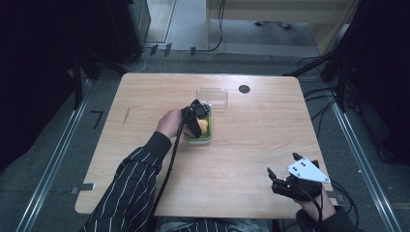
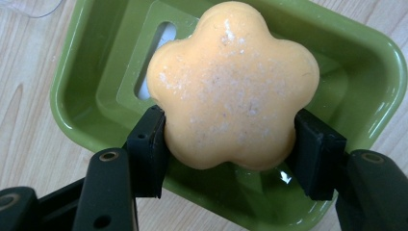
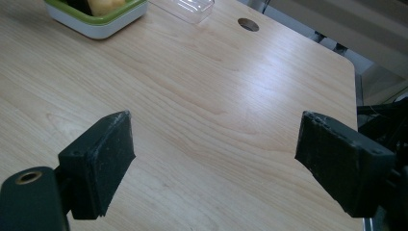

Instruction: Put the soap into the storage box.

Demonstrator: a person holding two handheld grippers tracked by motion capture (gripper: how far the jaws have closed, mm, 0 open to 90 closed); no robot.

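Over green dish (image 2: 82, 101), unmarked soap (image 2: 231, 86)

Light wooden bench (image 1: 251, 145), rounded corners, a small dark round hole (image 1: 244, 89) near its far edge. Left gripper (image 1: 197, 117), black, held over a small green rectangular plastic dish (image 1: 209, 134) at bench centre; a pale orange lump of soap (image 1: 204, 126) shows at its jaws, grip not clear from here. Clear plastic lid (image 1: 212, 96) lies just beyond the dish. Sleeve is dark with thin white stripes (image 1: 130, 188). Right gripper (image 1: 281, 170) sits at the near right corner, jaws spread, well apart from the dish.
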